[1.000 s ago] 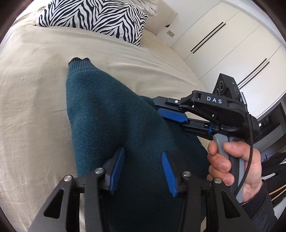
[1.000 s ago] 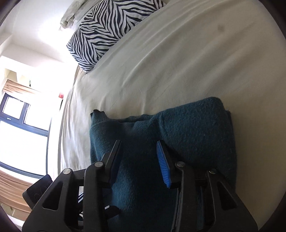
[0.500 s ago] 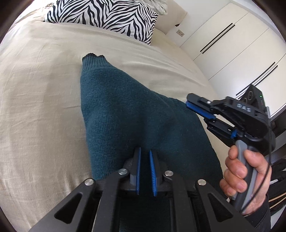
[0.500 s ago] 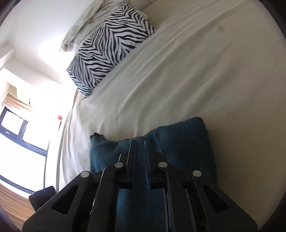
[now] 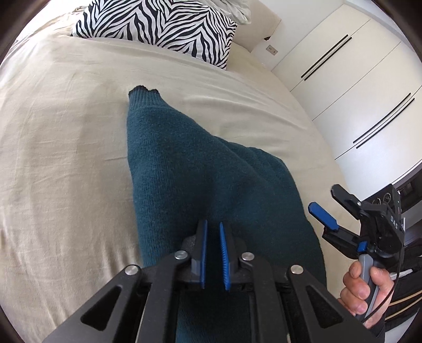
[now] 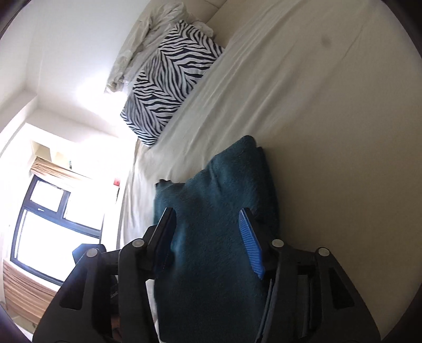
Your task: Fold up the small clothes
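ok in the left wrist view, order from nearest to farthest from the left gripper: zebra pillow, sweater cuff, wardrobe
From the left gripper:
1. sweater cuff, straight ahead on the bed
2. zebra pillow, beyond it at the head of the bed
3. wardrobe, off to the right; hard to rank against the pillow

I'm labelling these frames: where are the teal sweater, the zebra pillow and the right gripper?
teal sweater (image 5: 200, 171): left wrist view, mid-fabric.
zebra pillow (image 5: 163, 23): left wrist view, striped face.
right gripper (image 6: 208, 237): right wrist view, between fingertips.
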`<state>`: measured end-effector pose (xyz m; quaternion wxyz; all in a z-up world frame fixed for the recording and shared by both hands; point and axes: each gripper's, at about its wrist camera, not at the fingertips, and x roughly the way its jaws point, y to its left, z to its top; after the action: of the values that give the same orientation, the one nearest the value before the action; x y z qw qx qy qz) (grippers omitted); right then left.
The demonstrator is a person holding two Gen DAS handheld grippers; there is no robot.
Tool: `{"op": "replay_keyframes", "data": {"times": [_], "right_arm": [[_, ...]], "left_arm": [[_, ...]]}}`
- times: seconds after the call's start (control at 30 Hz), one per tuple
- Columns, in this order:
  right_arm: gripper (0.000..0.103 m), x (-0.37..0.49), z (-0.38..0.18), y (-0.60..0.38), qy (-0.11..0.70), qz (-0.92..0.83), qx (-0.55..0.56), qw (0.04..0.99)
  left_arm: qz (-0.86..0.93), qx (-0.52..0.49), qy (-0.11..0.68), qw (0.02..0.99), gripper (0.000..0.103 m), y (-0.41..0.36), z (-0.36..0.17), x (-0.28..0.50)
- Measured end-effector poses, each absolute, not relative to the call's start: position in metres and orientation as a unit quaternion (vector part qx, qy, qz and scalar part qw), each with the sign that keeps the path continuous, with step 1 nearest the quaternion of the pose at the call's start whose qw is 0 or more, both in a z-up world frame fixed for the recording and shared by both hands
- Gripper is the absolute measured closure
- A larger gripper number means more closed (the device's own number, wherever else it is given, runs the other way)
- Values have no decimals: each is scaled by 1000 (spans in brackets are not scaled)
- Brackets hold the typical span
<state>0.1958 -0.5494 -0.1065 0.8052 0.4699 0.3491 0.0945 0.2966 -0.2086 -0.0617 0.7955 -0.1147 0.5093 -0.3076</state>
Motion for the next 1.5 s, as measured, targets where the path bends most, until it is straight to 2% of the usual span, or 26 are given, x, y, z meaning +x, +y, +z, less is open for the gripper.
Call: {"op": "replay_keyframes", "data": {"times": [0.07, 0.2, 0.3, 0.33, 0.43, 0.5, 0.53, 0.57, 0.63, 0.7, 0.73, 0.83, 0.9, 0.93, 0.97, 1.0, 1.27, 1.4, 1.43, 1.47, 1.5], "right_arm": [[46, 178, -94, -540, 334, 126, 472, 806], [45, 156, -101, -518, 367, 148, 447, 802], [49, 147, -137, -526, 393, 128, 459, 786], [53, 141, -143, -533, 385, 129, 477, 780], [48, 123, -124, -537, 379, 110, 475, 787], [48, 109, -108, -532, 358, 139, 475, 791], [45, 101, -102, -528, 351, 151, 476, 792], [39, 94, -101, -524, 348, 156, 473, 794], [32, 86, -112, -516, 369, 156, 459, 793], [33, 82, -141, -512, 412, 132, 450, 781], [34, 81, -146, -512, 405, 138, 457, 780], [33, 72, -129, -519, 395, 133, 460, 784], [33, 69, -108, -527, 373, 130, 443, 805], [32, 70, -99, -534, 366, 126, 436, 812], [31, 73, -94, -541, 365, 119, 432, 816], [31, 77, -91, -547, 367, 111, 429, 818], [31, 153, -129, -564, 452, 93, 419, 782], [31, 178, -146, -568, 454, 97, 437, 770], [31, 185, -145, -566, 456, 103, 434, 770], [31, 193, -145, -563, 461, 112, 429, 769], [32, 200, -145, -558, 471, 112, 418, 768]], "left_arm": [[-328, -117, 492, 798, 84, -206, -45, 276], [-345, -70, 495, 794, 75, -219, -51, 237], [-344, -78, 539, 765, 81, -227, -93, 238], [-339, -86, 539, 766, 89, -224, -97, 239], [-334, -96, 538, 768, 90, -216, -85, 237], [-334, -79, 521, 782, 81, -216, -73, 226], [-338, -75, 517, 783, 70, -217, -71, 220], [-340, -70, 515, 783, 65, -217, -72, 213], [-338, -45, 511, 789, 64, -222, -80, 204], [-340, -42, 509, 790, 64, -223, -91, 205], [-342, -47, 507, 790, 64, -221, -91, 205], [-346, -71, 501, 790, 61, -207, -74, 208], [-341, -73, 474, 808, 48, -195, -56, 209], [-333, -77, 459, 820, 30, -189, -48, 210], [-324, -88, 448, 829, 18, -181, -44, 215], [-318, -99, 443, 832, 16, -174, -44, 223], [-297, -183, 529, 773, 16, -166, -98, 290], [-299, -197, 542, 761, 17, -187, -102, 313], [-301, -195, 545, 758, 19, -191, -102, 316], [-305, -193, 552, 752, 31, -197, -104, 320], [-306, -190, 561, 745, 38, -202, -107, 321]]}}
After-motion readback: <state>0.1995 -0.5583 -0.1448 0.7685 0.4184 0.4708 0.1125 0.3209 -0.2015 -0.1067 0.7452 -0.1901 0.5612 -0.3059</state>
